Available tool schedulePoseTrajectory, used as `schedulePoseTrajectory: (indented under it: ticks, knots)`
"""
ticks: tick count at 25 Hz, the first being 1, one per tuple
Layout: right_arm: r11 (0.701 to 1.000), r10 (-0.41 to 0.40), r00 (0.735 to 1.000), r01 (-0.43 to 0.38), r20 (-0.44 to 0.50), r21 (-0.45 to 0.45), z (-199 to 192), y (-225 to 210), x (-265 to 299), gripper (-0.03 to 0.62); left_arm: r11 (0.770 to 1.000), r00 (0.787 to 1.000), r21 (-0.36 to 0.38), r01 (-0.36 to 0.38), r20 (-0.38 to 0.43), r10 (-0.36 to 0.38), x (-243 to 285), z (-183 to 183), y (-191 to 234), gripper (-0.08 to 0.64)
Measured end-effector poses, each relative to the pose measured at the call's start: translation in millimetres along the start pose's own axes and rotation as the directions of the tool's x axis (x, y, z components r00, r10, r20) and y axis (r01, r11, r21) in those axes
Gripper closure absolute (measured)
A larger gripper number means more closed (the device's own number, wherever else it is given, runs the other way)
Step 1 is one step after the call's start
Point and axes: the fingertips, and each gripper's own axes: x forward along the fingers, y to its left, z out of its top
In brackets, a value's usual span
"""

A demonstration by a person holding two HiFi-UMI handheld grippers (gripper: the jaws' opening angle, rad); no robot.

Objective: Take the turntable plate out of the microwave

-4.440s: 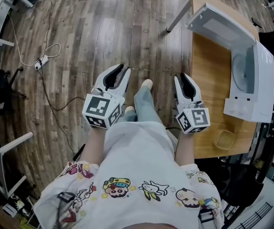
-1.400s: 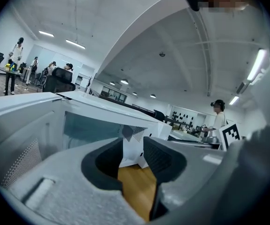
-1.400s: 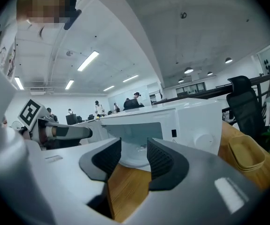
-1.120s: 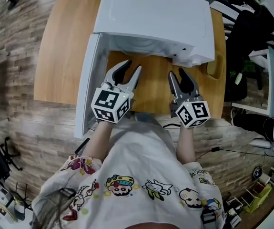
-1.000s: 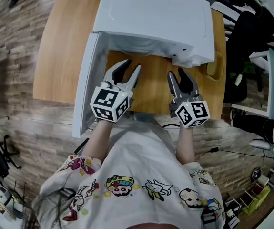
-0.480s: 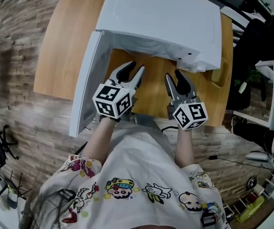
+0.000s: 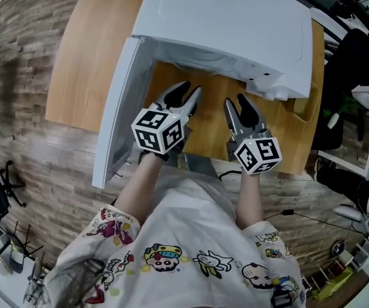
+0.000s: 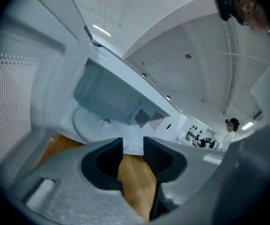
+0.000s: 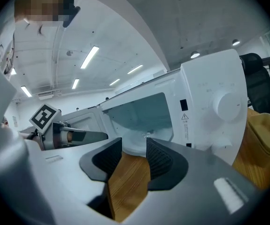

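The white microwave (image 7: 229, 24) stands on the wooden table (image 7: 88, 50) with its door (image 7: 117, 114) swung open to the left. The glass turntable plate (image 8: 91, 124) lies flat on the cavity floor; it also shows in the right gripper view as the plate (image 9: 142, 136), but the microwave's top hides it in the head view. My left gripper (image 7: 187, 95) is open and empty, just in front of the opening. Beside it, my right gripper (image 7: 237, 102) is also open, its jaws closing slightly with nothing between them. Both point into the cavity, short of the plate.
A yellowish container (image 7: 303, 108) sits on the table right of the microwave, below its control panel and dial (image 9: 227, 104). The open door flanks my left gripper. A black chair (image 7: 348, 50) stands beyond the table. A person (image 8: 231, 125) stands far off.
Both grippers have sunk and edged closer to the microwave opening. The left gripper has rolled, so its marker cube now shows another face. Earlier still, I turned from the floor to the microwave.
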Motion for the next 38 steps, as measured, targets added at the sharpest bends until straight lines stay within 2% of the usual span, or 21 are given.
schedulePoseTrajectory:
  ticks: [7, 13, 23, 27, 31, 35, 38]
  knots:
    - [0.999, -0.002, 1.0, 0.003, -0.02, 0.04, -17.2, -8.2, 5.3, 0.439, 0.996, 1.0, -0.09, -0.02, -0.022, 0.018, 18.4, -18.8, 20.3, 0.43]
    - [0.997, -0.017, 1.0, 0.019, -0.025, 0.071, -27.1, -16.0, 8.5, 0.442, 0.981, 0.999, -0.188, -0.038, -0.011, 0.036, 31.3, -26.0, 35.3, 0.43]
    - [0.996, -0.022, 0.999, 0.024, -0.025, 0.088, -35.1, -20.2, 12.4, 0.446, 0.937, 0.996, -0.339, -0.083, 0.005, 0.09, 55.8, -38.3, 61.4, 0.43]
    - [0.995, -0.027, 0.999, 0.029, -0.026, 0.097, -38.7, -22.1, 11.3, 0.447, 0.897, 0.996, -0.439, -0.058, 0.039, 0.083, 62.9, -39.4, 67.3, 0.43]
    - [0.994, -0.028, 0.999, 0.03, -0.024, 0.104, -39.6, -24.2, 9.4, 0.448, 0.889, 0.996, -0.454, -0.061, 0.033, 0.085, 64.6, -44.0, 71.0, 0.429]
    - [0.994, -0.027, 0.999, 0.03, -0.03, 0.106, -41.6, -23.1, 7.8, 0.448, 0.848, 0.995, -0.528, -0.044, 0.05, 0.083, 66.1, -45.0, 78.0, 0.396]
    - [0.994, -0.026, 0.999, 0.03, -0.033, 0.107, -43.8, -22.9, 7.4, 0.449, 0.842, 0.994, -0.539, -0.038, 0.07, 0.09, 72.4, -40.6, 87.0, 0.39]
